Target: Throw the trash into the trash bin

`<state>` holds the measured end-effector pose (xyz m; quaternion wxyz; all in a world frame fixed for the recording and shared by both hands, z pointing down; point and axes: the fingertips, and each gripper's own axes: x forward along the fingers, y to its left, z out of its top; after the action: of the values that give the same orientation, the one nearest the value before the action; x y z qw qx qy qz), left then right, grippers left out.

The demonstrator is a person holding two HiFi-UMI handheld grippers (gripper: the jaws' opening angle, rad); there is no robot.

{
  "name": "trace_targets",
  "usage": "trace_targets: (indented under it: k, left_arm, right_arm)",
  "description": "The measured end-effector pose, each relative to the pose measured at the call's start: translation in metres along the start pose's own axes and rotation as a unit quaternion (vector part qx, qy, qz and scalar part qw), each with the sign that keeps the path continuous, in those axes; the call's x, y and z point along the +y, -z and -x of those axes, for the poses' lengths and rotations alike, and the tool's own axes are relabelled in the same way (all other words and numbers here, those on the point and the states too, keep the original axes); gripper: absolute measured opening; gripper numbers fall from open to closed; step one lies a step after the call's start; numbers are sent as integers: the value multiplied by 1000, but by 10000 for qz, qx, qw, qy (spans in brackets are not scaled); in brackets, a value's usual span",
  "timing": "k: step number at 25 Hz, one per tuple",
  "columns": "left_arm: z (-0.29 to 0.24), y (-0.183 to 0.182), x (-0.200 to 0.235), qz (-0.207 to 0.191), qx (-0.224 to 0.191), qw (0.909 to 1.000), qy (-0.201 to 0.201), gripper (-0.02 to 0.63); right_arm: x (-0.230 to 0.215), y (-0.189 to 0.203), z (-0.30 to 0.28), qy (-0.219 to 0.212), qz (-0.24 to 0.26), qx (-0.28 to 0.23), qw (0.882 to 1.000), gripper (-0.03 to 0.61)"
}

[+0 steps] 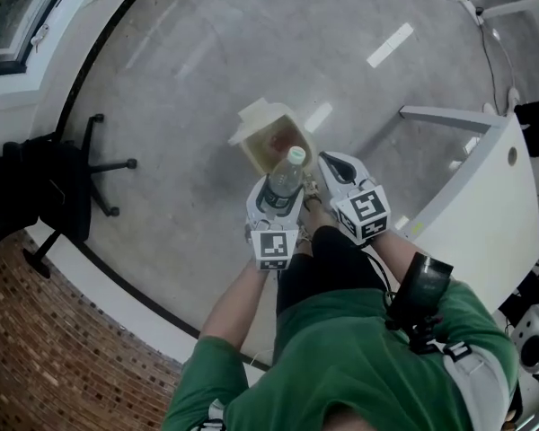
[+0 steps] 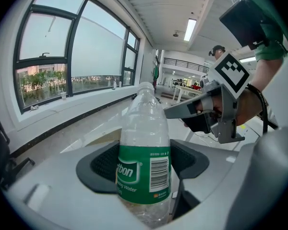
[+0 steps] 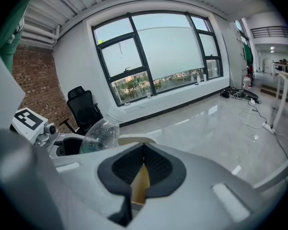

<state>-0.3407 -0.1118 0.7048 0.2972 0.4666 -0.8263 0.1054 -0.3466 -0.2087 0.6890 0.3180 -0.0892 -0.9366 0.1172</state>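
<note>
A cream trash bin (image 1: 268,137) w/ its lid swung open is seen standing on the grey floor (image 1: 207,52), and something reddish-brown is seen inside it. The clear plastic bottle (image 1: 284,180) is clamped upright in the L gripper (image 1: 276,197) on the person's side of the bin, its white cap lying over the bin's near rim in the head view. In the left gripper view both dark pads are pressed against the bottle's green label, w/ the barcode turned toward the camera. The R gripper (image 1: 331,164) is held just beside the bottle, to the right of the bin's near corner, tip pointed toward the bin. In the right gripper view its pads are seen closed against each other at the top. A tan sliver shows in the slit below them, but whether that is a scrap being pinched or the bin seen through the gap can't be told. The bin's pale rim is seen just beyond those jaws, w/ the bottle to its left. A black office chair (image 1: 58,191) stands well left of the bin, by a brick wall (image 1: 63,357), and a white desk (image 1: 485,196) stands well to the right of the bin.
</note>
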Motion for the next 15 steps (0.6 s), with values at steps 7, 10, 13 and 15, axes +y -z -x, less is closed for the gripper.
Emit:
trace_targets:
  k: [7,10,13,15]
  left_arm:
    - [-36,41,18,-66,170,9998,-44,331]
    - [-53,59,19,-135,266,9996,-28,331]
    - [-68,77,23,-203,414,9989,-11,331]
    - [-80,86,27,-255,435,9987,5,331]
  right_arm:
    - [-8,38,-41,-66,42,355,9993,4]
    - [-15,55,-53,-87,76,507,9986,5]
    - [-22,70,-67,-77,99,632,9979,5]
    - [-26,78,-76,-61,107,692,9975,5]
